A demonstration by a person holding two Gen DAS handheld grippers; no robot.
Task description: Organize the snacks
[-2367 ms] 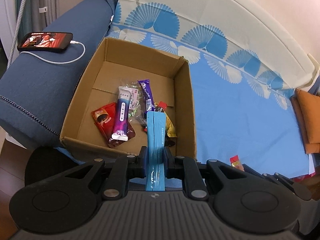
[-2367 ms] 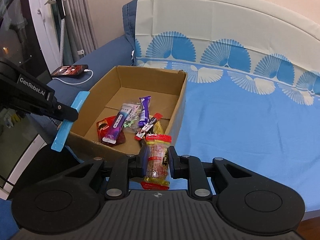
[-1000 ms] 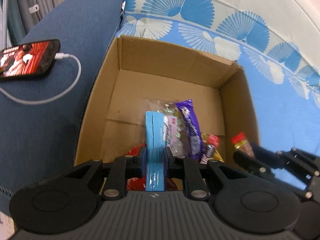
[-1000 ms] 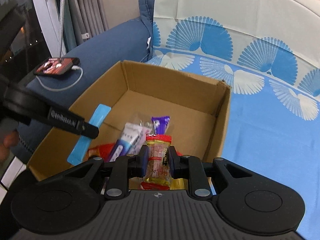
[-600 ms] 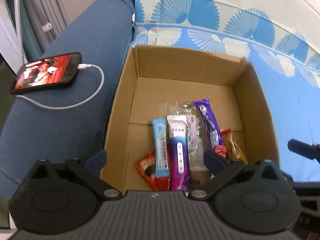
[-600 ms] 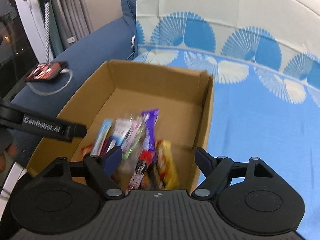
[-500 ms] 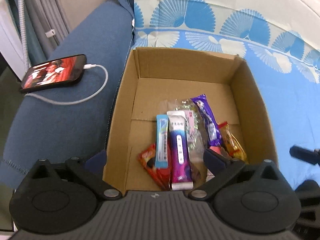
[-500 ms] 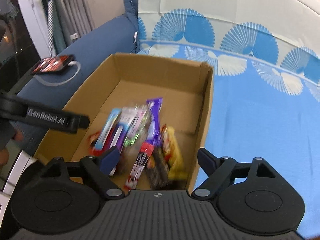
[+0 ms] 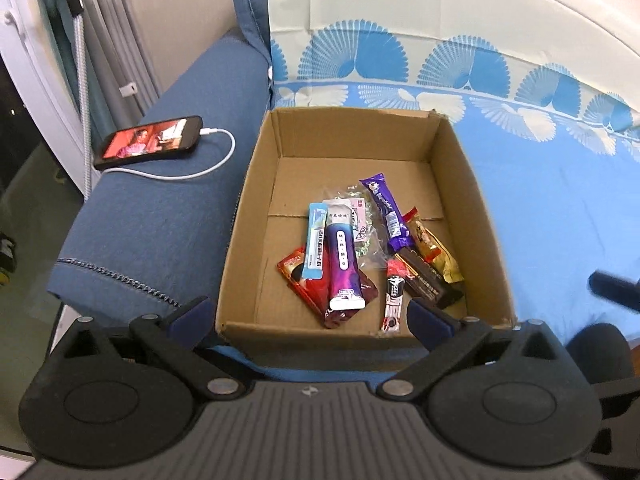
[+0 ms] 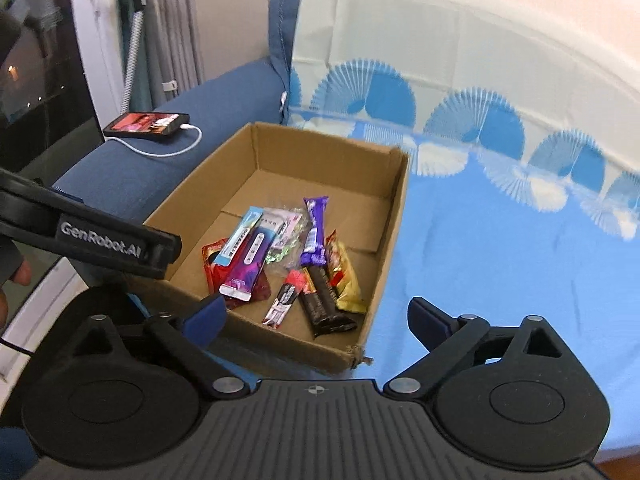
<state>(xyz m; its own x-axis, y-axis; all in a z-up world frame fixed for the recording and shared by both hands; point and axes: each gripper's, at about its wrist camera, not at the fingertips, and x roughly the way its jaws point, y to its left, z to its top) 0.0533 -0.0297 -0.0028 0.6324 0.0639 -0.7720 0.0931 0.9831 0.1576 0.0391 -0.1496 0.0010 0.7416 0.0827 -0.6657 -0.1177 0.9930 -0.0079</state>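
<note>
An open cardboard box (image 9: pixel 256 208) sits on the sofa with several snacks in it. A light blue stick (image 9: pixel 316 240) lies on a purple pouch (image 9: pixel 342 264) and a red packet (image 9: pixel 296 276). To their right lie a purple bar (image 9: pixel 386 208), a yellow-red snack (image 9: pixel 432 248) and a dark bar (image 9: pixel 424 280). My left gripper (image 9: pixel 310 316) hangs open and empty over the box's near wall. My right gripper (image 10: pixel 316 312) is above the box's near right corner, its jaws opening with nothing between them. The blue stick (image 10: pixel 240 236) and the yellow-red snack (image 10: pixel 344 268) also show in the right wrist view.
A phone (image 9: pixel 150 142) with a lit screen lies on the blue armrest (image 9: pixel 160 216), plugged into a white cable. The blue fan-patterned cover (image 9: pixel 560 200) spreads right of the box. Curtains and a window frame stand at the left. The left gripper's finger (image 10: pixel 100 240) crosses the right wrist view.
Both grippers opened and let go: the blue stick and the yellow-red snack now lie in the box. Both grippers have drawn back and up from the box.
</note>
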